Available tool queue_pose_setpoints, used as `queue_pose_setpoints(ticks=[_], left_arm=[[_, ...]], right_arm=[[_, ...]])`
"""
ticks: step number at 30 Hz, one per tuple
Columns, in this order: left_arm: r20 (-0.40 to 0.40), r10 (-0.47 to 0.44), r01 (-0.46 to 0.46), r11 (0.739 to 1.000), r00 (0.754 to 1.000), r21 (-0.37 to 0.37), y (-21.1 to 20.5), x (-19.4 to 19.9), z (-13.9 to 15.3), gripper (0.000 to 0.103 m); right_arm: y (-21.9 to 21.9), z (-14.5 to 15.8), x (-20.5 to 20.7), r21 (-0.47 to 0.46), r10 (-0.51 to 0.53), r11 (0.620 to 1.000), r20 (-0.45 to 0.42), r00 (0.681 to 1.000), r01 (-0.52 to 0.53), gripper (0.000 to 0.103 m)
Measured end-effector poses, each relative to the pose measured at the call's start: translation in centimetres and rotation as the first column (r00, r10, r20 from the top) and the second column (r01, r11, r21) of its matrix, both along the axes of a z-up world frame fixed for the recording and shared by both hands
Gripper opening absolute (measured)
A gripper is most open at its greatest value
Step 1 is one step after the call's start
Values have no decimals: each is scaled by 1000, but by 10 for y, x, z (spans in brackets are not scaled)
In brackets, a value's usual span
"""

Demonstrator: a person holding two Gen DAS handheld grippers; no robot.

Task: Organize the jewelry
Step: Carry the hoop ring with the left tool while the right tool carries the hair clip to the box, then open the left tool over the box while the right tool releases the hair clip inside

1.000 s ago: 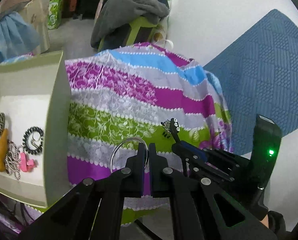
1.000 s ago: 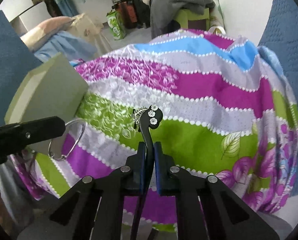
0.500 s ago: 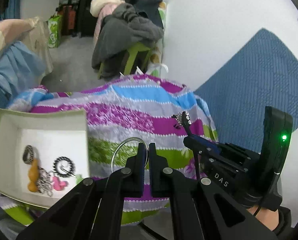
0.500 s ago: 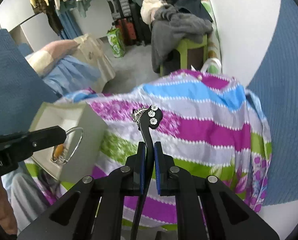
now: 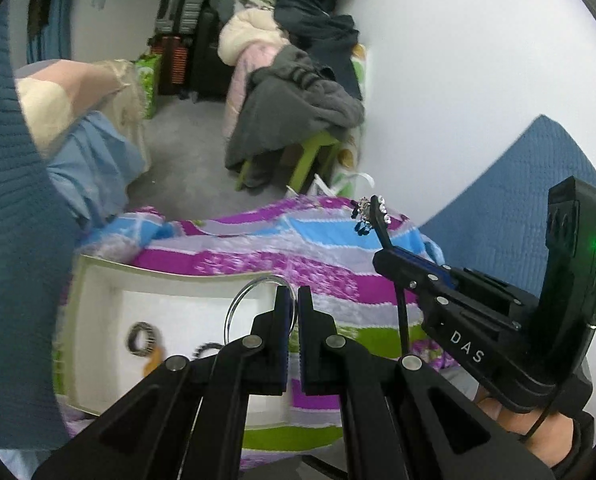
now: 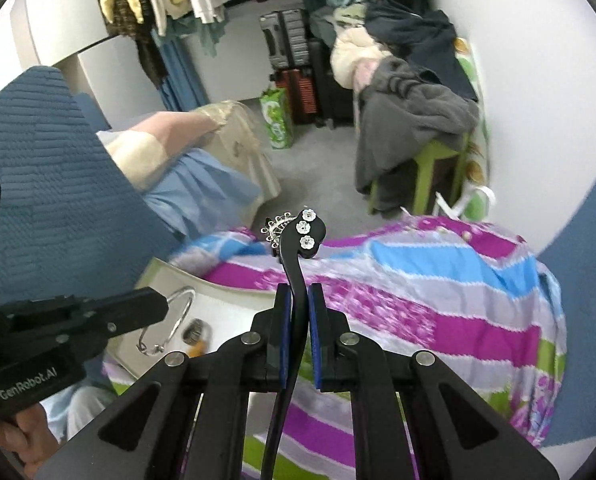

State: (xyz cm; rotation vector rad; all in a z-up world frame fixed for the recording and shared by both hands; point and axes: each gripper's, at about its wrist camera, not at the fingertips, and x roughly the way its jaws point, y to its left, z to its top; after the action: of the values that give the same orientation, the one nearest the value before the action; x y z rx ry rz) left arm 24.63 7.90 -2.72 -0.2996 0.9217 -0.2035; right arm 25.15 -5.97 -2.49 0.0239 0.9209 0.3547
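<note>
Left wrist view. To the left of and beneath the fingers lies the open tray (image 5: 98, 320), its white floor carrying a dark beaded ring (image 5: 141, 337); the pieces nearer the fingers are blurred and half covered. The left gripper (image 5: 292, 300) stands with its fingers closed together on the rim of a silver bangle (image 5: 242, 304), whose loop hangs to the left of the fingertips, over the tray. To the right of the fingers the right gripper (image 5: 385, 256) enters side-on, a black hair clip (image 5: 377, 216) projecting past its tip above the striped cloth (image 5: 329, 272). This view alone shows the right-hand device's green light and the hand below it.

Right wrist view. Left of the fingers the left gripper (image 6: 154, 304) is seen from the side; only here does the bangle's (image 6: 174, 320) clasp show, at the bottom of the loop, above the tray (image 6: 234, 304). At centre the right gripper (image 6: 296, 308) is clamped on the clip's (image 6: 298, 264) thin black stem, its fingers held just apart by it; the head, with three flower-shaped stones and a beaded trim, rises beyond the fingertips. The cloth (image 6: 437, 312) spreads beyond and to the right of the fingers.
</note>
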Motion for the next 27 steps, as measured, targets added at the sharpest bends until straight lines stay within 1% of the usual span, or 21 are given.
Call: queue_pose_setpoints(ticks=[2,5,8,11,12,16,18,21,23,27], left_arm=[[0,12,-12,1000,1000,6,14,0,-2,0],[-12,26,-26,1000,1000,9,37,-3,-9,0],[-30,38,-37,999,999,17,59,-3,-23,0],[-55,43,-42,999,998,12,76,0,-41,1],[-64,44,-42,999,997,18,81,1,-49,1],[-113,38,-37,999,993,13,95,4,-82,1],[-137,37,-37,999,990,4,99,5,-99,1],[-168,30,-32,999,985,-10,103,6,-122,1],[-184,27,-31,999,983,-15,103,8,-133,1],[-194,10,-14,1000,981,-19,99,9,-148,1]], right_arm=[[13,-3,3,-1,7,1000,-2,1000,-7,7],[34,-15,8,4,3,1000,-26,1000,-3,7],[51,-34,12,6,-7,1000,-52,999,7,7],[62,-54,13,15,-12,1000,-85,996,13,7],[66,-61,14,5,-14,1000,-96,995,15,7],[79,-90,10,-34,-29,999,-119,992,25,7],[78,-101,7,-64,-70,996,-110,991,63,7],[78,-113,7,-63,-91,994,-114,989,85,7],[80,-119,6,-76,-97,993,-106,990,89,7],[79,-132,7,-82,-102,992,-126,987,92,7]])
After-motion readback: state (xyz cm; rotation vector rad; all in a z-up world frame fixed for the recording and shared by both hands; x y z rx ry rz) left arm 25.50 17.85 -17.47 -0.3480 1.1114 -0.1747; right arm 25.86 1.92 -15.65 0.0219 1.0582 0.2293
